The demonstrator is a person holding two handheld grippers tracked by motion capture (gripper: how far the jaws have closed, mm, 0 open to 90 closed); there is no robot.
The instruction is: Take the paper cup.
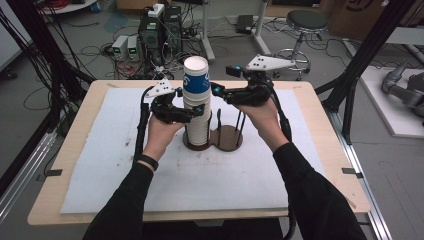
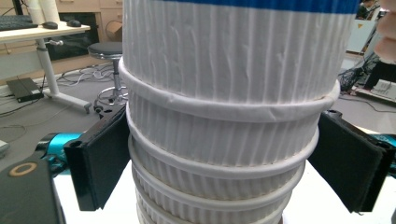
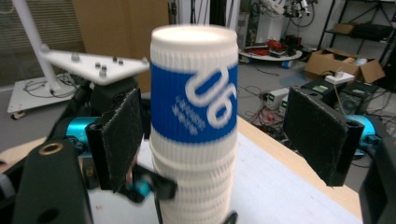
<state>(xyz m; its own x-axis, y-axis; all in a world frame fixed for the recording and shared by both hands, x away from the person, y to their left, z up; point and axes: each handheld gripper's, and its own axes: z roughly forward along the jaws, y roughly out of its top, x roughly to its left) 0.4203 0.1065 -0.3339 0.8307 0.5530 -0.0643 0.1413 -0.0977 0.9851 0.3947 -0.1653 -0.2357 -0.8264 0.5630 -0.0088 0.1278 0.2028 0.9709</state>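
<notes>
1. Black sleeves entered from the bottom of the high view, and a person's hands held the left gripper (image 1: 199, 111) and the right gripper (image 1: 216, 91) on either side of a stack of white ribbed paper cups (image 1: 196, 107).
2. White foam matting (image 1: 100, 165) covered a wooden table (image 1: 60, 150), and the stack stood near its middle on a dark double-ring cup holder (image 1: 227, 137) with thin upright rods.
3. In the left gripper view, the left gripper (image 2: 219, 163) had its jaws pressed against both sides of the stack's lower cups (image 2: 219, 154), holding them steady.
4. In the right gripper view, the right gripper (image 3: 212, 130) stood open around the top cup (image 3: 194, 79), which bore a blue band; its pads were clear of the cup on both sides, so it gripped nothing.
5. One likely risk: the cups were nested tightly, so a pull on the top cup could bring several away together if the left grip sat too low.
6. Another likely risk: a hard squeeze could crush the thin wall, or an off-centre close could tip the tall stack off its holder.
7. Beyond the table lay a floor strewn with cables, a round stool (image 1: 306, 22) and electronic boxes (image 1: 160, 30).
</notes>
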